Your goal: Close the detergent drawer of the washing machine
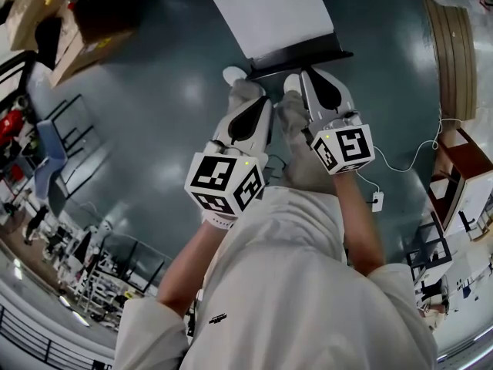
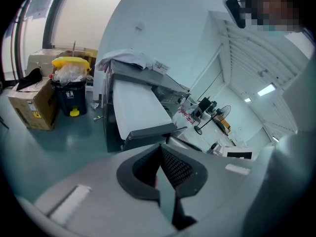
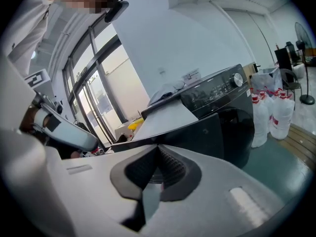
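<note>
Left gripper view first: are those tongs on anything?

— No. The left tongs (image 2: 160, 149) have their dark ribbed pads pressed together with nothing between them. The right tongs (image 3: 158, 151) are the same in their own view: pads meeting, empty.

And how close are they to the job?

— Not touching it. From the head view both pairs are held side by side in front of the person, pointing at the washing machine (image 1: 269, 14), which stands on the green floor (image 1: 154, 91) just ahead and clear of the tips.

Where is the detergent drawer, then?

— It should sit in the dark control band (image 3: 212, 94) along the top of the front, beside the knob (image 3: 238, 79). But the far end of that band runs behind the gripper body, and from above only a dark ledge under the white lid shows. I cannot tell whether the drawer is out or pushed home.

So how far along is it?

— My reading: nothing is in contact, so if the drawer is out, the whole push is left to do.
</note>
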Available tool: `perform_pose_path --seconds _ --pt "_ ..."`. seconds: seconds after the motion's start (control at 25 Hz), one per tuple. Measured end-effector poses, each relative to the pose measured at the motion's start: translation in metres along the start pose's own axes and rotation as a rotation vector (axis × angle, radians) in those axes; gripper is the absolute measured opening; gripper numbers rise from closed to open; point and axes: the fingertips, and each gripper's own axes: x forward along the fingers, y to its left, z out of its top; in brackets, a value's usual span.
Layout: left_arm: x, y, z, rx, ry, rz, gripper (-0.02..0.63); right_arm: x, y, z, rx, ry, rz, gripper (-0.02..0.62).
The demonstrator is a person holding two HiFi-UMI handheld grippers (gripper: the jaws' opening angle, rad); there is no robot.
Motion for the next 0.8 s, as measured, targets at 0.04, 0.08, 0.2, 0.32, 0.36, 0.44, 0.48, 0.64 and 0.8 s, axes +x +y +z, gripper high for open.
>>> perform_pose_path --seconds 0.04,0.08,0.2,0.32,0.36,0.44,0.48,0.64,0.8 --pt "0.0 0.001 0.0 -0.001 0.0 0.001 0.015 0.0 0.0 0.0 0.008 0.0 0.004 0.003" --pt "-0.001 0.003 -0.001 -0.002 0.0 0.002 0.015 0.0 0.0 -0.001 0.021 0.0 0.007 0.003" --pt "-0.002 0.007 0.0 -0.005 -0.001 0.007 0.015 0.006 -0.001 0.004 0.065 -0.01 0.018 0.002" --pt "-0.003 0.007 0.0 -0.006 -0.002 0.01 0.015 0.027 -0.003 0.015 0.043 -0.015 0.026 0.002" --pt "-0.003 0.007 0.0 -0.008 -0.003 0.011 0.015 0.034 -0.004 0.02 0.029 -0.016 0.03 0.002" --pt "-0.006 0.009 0.002 -0.014 -0.006 0.014 0.015 0.049 -0.004 0.028 0.015 -0.022 0.041 0.002" --pt "-0.006 0.012 0.004 -0.017 -0.009 0.017 0.015 0.055 -0.004 0.033 0.01 -0.028 0.045 0.002" --pt "-0.009 0.024 0.012 -0.027 -0.019 0.026 0.015 0.082 -0.005 0.054 0.009 -0.042 0.035 0.002" --pt "-0.008 0.035 0.018 -0.039 -0.028 0.032 0.015 0.111 -0.011 0.072 0.018 -0.054 0.016 0.002"
